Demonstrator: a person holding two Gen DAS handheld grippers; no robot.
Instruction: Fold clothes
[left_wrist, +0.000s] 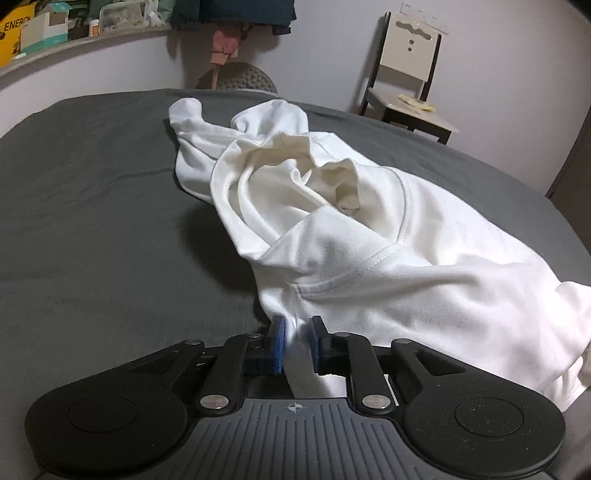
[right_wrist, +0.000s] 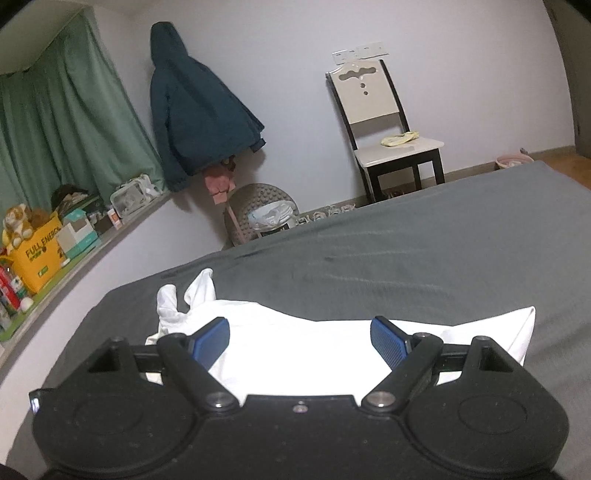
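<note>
A wide bed covered in a smooth dark grey sheet (left_wrist: 92, 221) fills the space ahead of both hand-held grippers and serves as the folding surface. On it lies a white long-sleeved cotton sweatshirt (left_wrist: 369, 266), rumpled rather than flat: its body bunches into a raised ridge running away from the left gripper, with two cuffed ends poking up at the far end and one side spreading out flatter to the right. Beyond the bed, against the pale wall, stand a cream and black wooden chair (right_wrist: 384, 125) and a dark blue hooded jacket hanging on the wall (right_wrist: 195, 107). The left gripper (left_wrist: 297, 345), black with blue pads, is clenched on a pinch of the sweatshirt's near edge, probably to lift or pull that edge straight. The right gripper (right_wrist: 301, 341) hangs just above the same garment with its blue pads spread wide and nothing between them, seemingly placed to take a second hold so the cloth can be drawn out flat
</note>
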